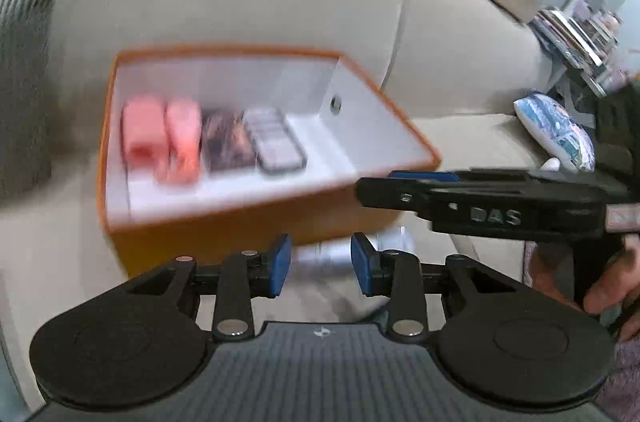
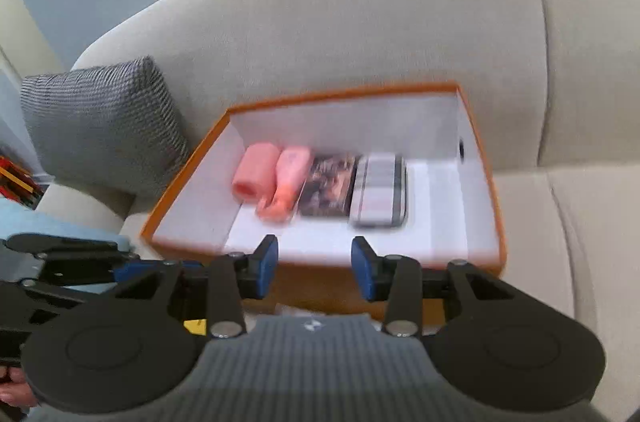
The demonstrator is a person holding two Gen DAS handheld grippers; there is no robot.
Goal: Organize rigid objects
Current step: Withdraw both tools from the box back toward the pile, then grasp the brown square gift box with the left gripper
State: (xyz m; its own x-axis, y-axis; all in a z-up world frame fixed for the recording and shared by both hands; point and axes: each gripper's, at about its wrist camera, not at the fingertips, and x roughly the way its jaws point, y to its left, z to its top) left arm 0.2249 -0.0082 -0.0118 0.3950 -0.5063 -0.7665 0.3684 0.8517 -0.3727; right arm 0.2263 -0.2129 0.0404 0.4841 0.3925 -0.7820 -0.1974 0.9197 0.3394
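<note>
Both my left gripper (image 1: 321, 264) and right gripper (image 2: 314, 268) are half open, holding nothing. The orange box (image 2: 482, 158) sits near the sofa seat's edge. I might bump it off.

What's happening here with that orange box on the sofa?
A person holds a two-fingered tool in each hand and is tidying small hard items into the orange box on the sofa. Four things lie side by side inside: a pink roll, a pink bottle-like item, a dark patterned case and a grey plaid case. Both the left tool and the right tool are open and empty, in front of the box. The pictures are motion-blurred.
</note>
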